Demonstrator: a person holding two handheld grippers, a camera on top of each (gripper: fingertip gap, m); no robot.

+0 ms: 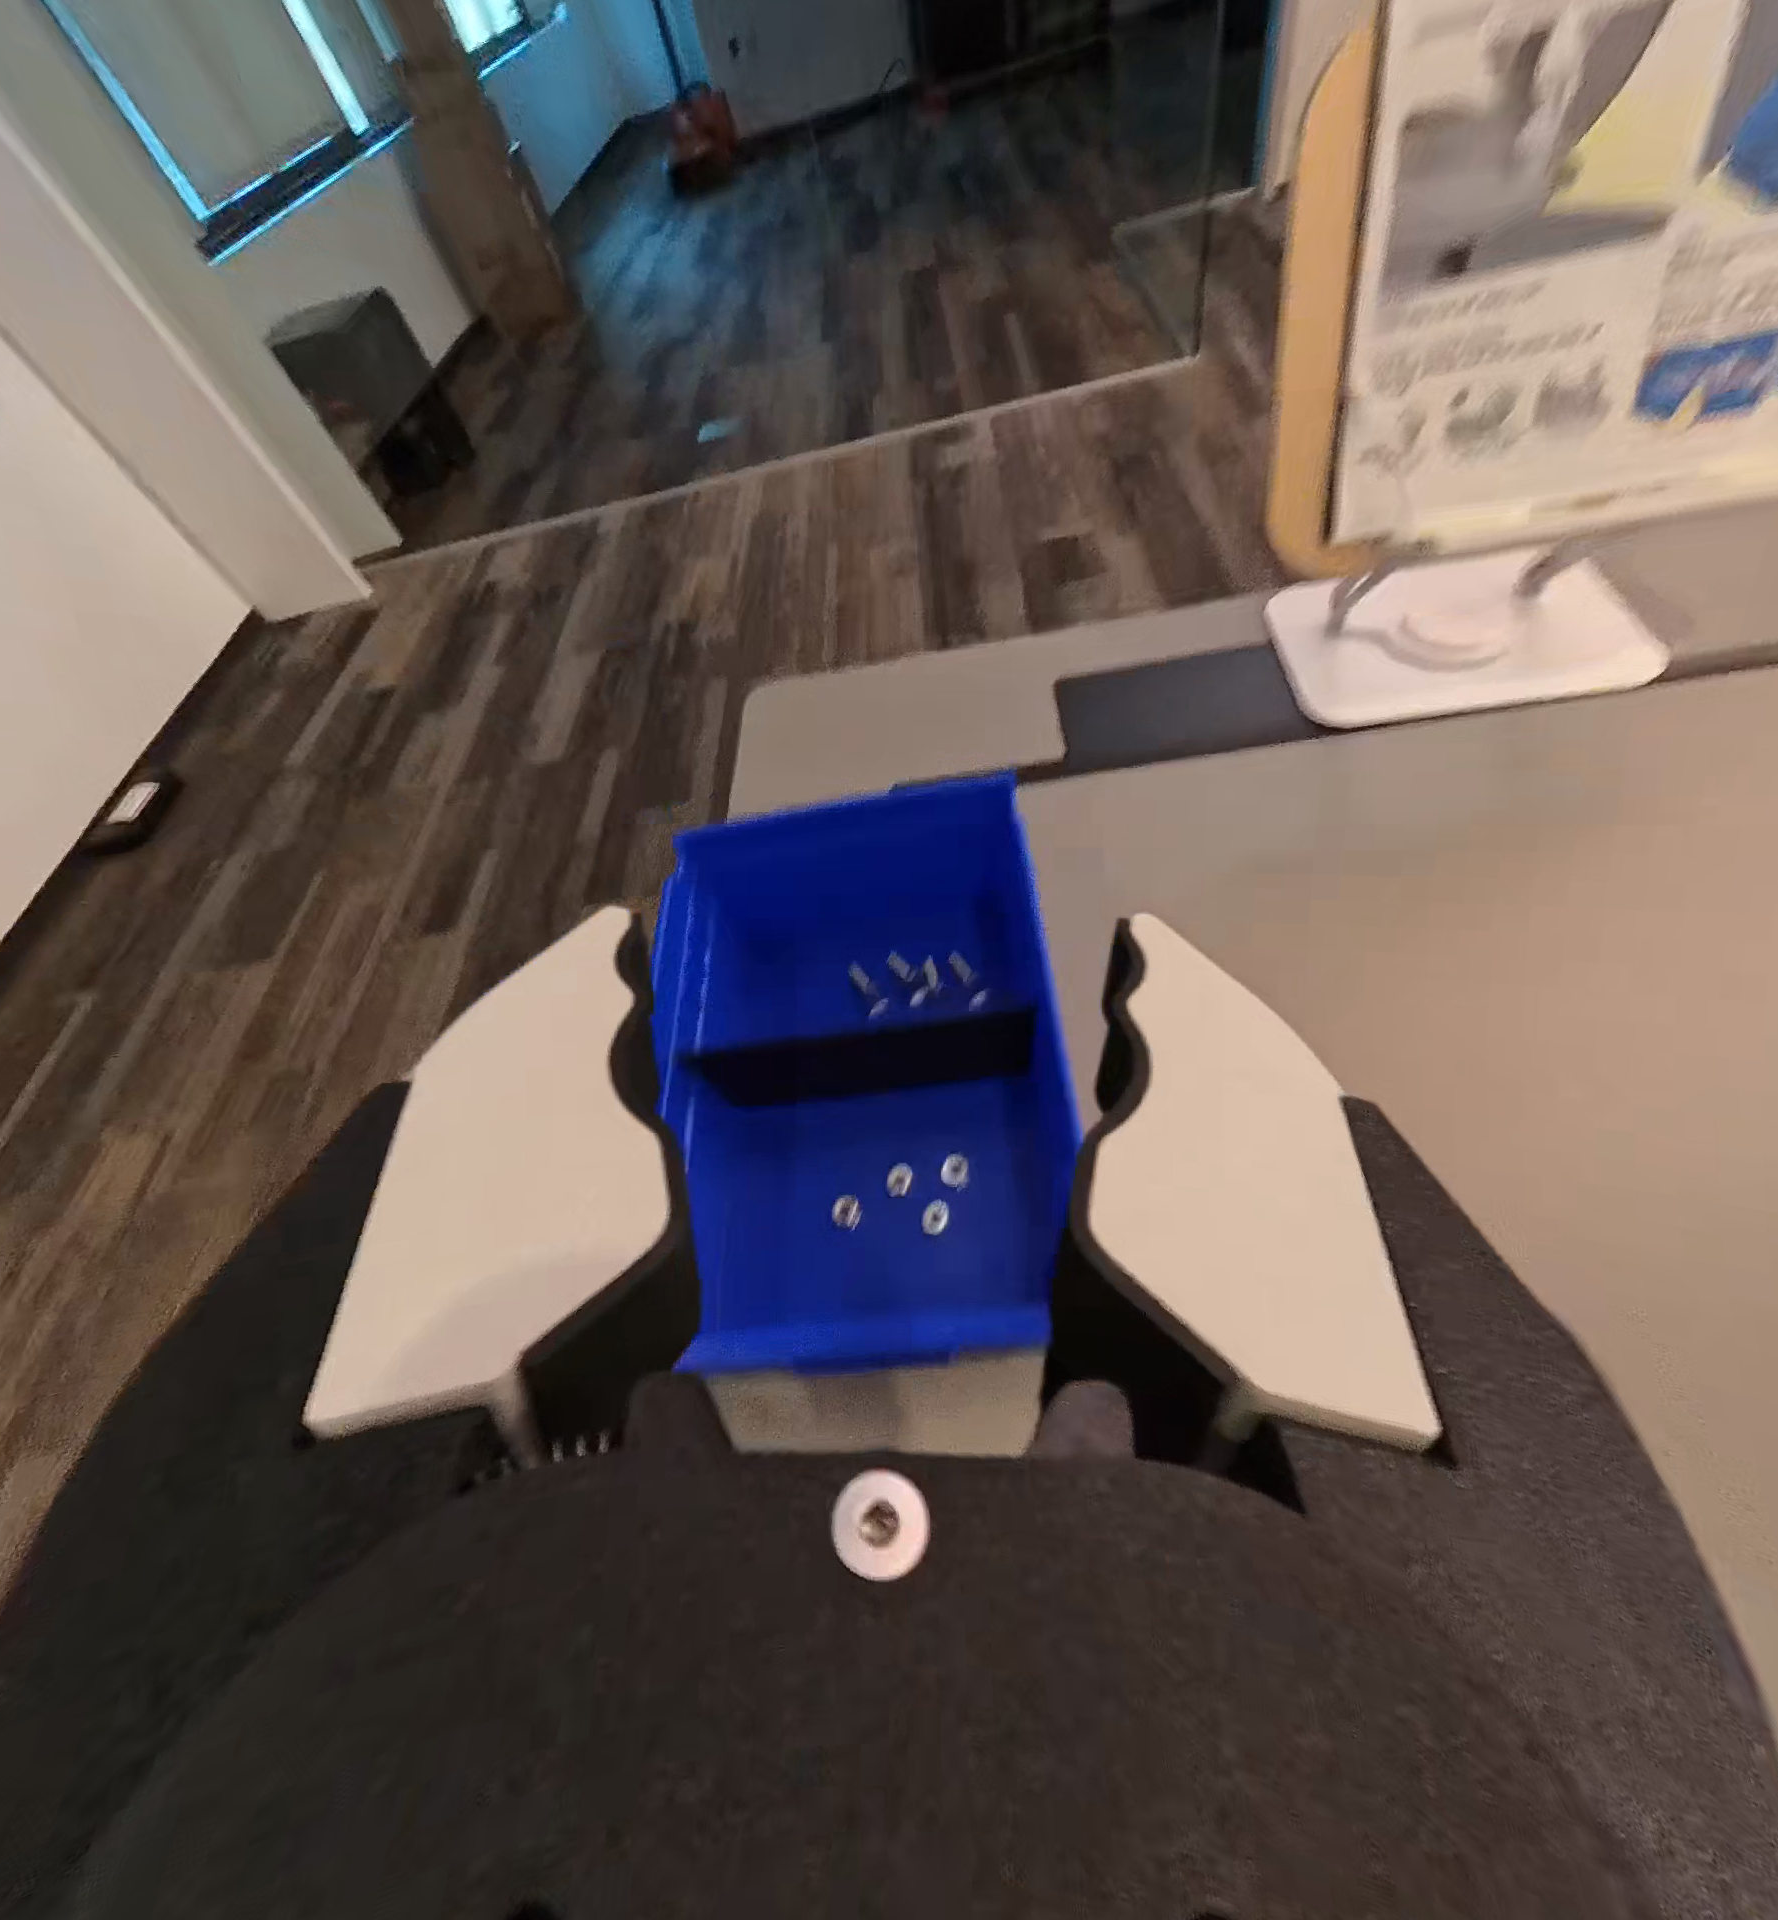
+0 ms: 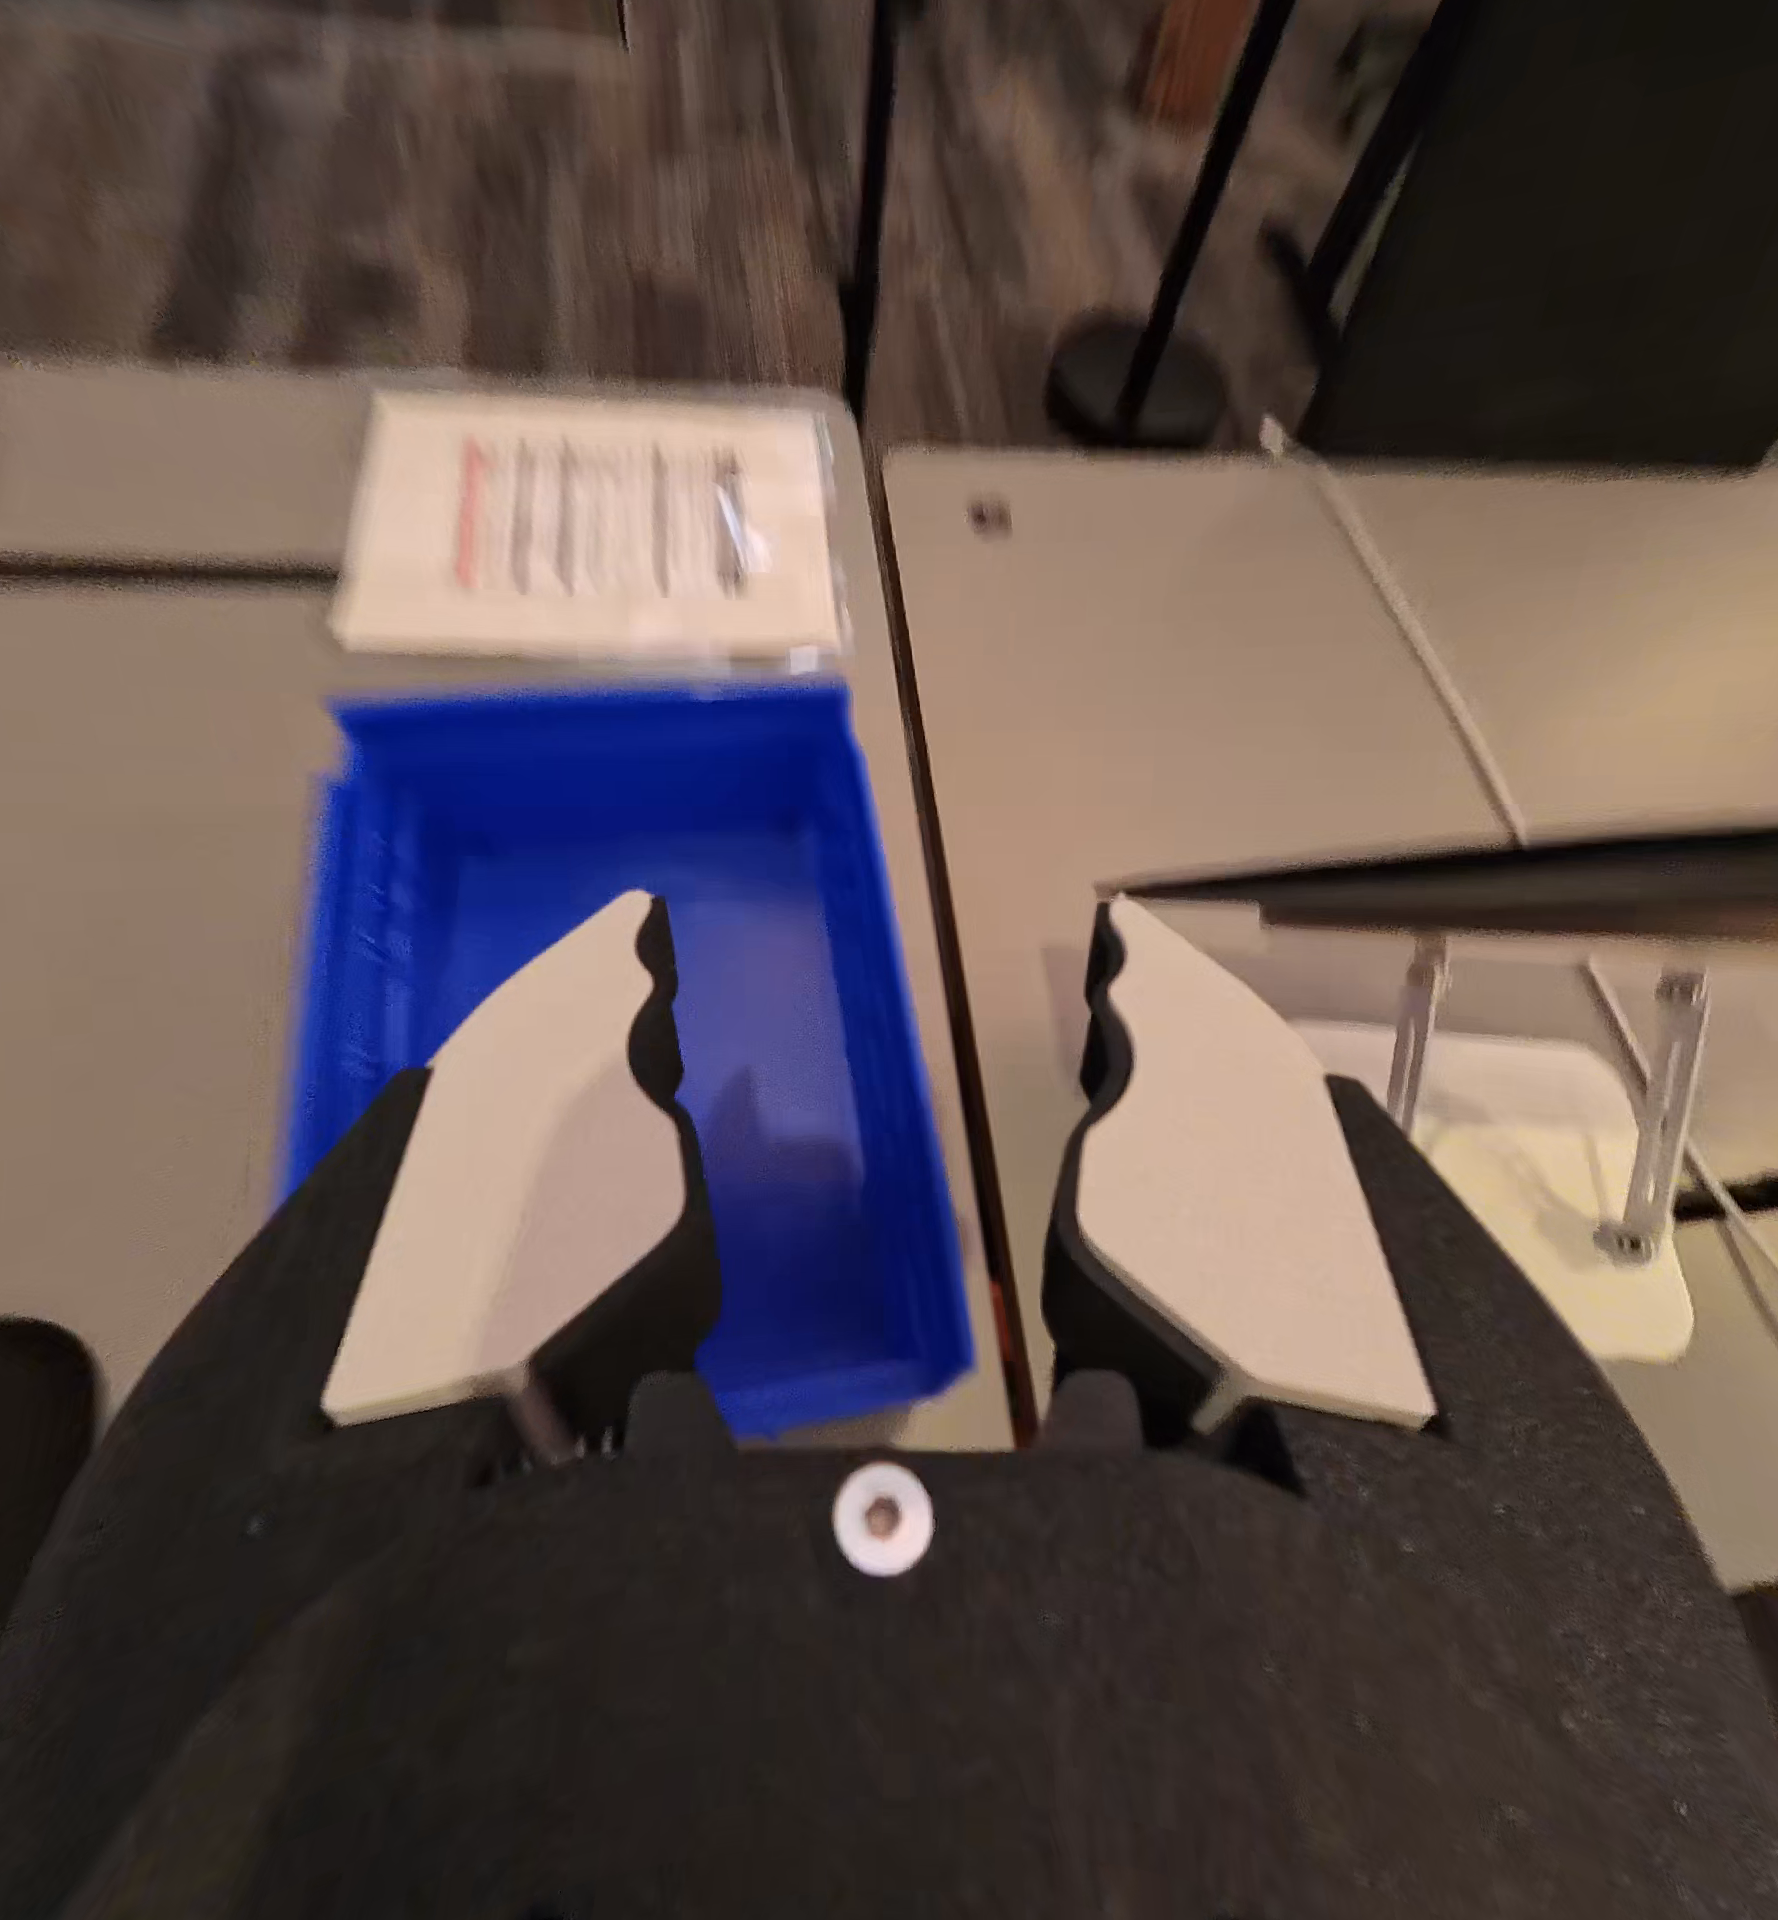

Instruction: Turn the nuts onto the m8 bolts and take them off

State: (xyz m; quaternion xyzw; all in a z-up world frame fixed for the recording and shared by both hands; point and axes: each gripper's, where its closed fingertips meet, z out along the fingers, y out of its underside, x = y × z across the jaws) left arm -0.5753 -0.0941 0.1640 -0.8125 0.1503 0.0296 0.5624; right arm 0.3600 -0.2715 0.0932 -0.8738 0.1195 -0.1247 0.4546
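Note:
In the left wrist view a blue bin [image 1: 1041, 1039] sits at the table's left edge, split by a dark divider [image 1: 864, 1044]. Several silver bolts [image 1: 916, 982] lie in its far compartment and several silver nuts [image 1: 906, 1195] in its near one. My left gripper [image 1: 874, 935] is open and empty, hovering above this bin. In the right wrist view a second blue bin [image 2: 365, 935] sits on the table; the picture is blurred and I cannot make out anything inside it. My right gripper [image 2: 880, 914] is open and empty above that bin's right rim.
A white sign stand [image 1: 1467, 644] and a dark mat [image 1: 1176, 707] are at the table's back right. In the right wrist view a white sheet [image 2: 594, 520] lies behind the bin, a seam [image 2: 926, 831] divides two tabletops, and a metal-legged stand [image 2: 1550, 1143] is at right. The gap from one gripper's tips to the other's is roughly 95 centimeters.

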